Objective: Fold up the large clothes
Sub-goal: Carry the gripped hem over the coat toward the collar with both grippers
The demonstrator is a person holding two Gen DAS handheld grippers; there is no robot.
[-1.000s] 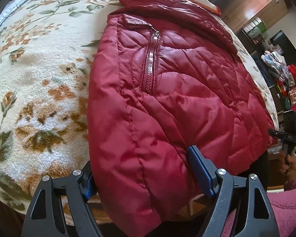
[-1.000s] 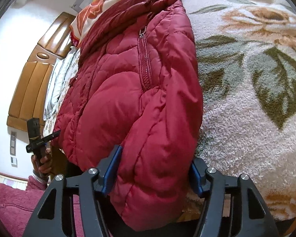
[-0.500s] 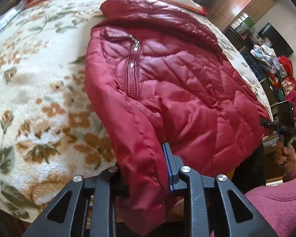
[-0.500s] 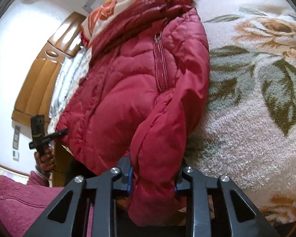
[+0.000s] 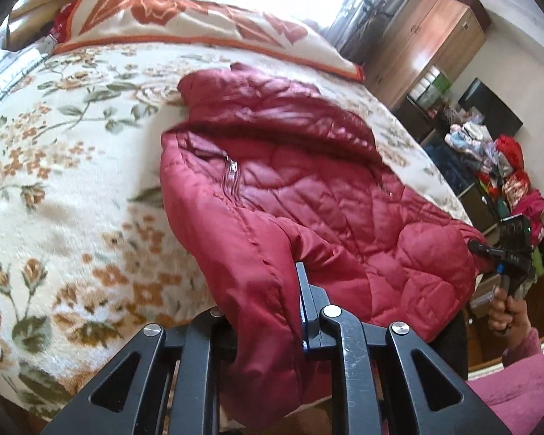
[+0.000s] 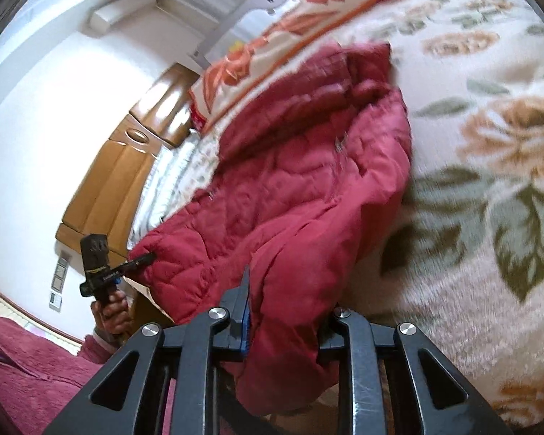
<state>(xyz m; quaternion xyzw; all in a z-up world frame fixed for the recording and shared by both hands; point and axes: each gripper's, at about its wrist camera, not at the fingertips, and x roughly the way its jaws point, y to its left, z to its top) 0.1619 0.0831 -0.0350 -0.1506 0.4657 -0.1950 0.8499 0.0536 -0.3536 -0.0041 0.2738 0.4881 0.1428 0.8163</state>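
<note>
Bedroom w/ a floral blanket [image 5: 72, 188] over the bed; red jacket [image 5: 308, 195] lies on it, hem end hanging off the near edge. Left hand-held gripper [image 5: 264, 311] pinches one hem corner, right hand-held gripper [image 6: 290, 311] pinches the other, both clamped on fabric & raised a bit. Looks like sides are already tucked in; lengthwise fold, hem up toward collar, prob just starting. Rest of fold not yet done.

One red quilted jacket [image 5: 308, 195] on one floral-blanketed bed [image 5: 65, 181]; two hand-held grippers, left hand-held gripper [image 5: 263, 311] and right hand-held gripper [image 6: 290, 311], at the jacket's hem; one folded orange-patterned blanket [image 5: 185, 25] beyond the jacket's collar.
</note>
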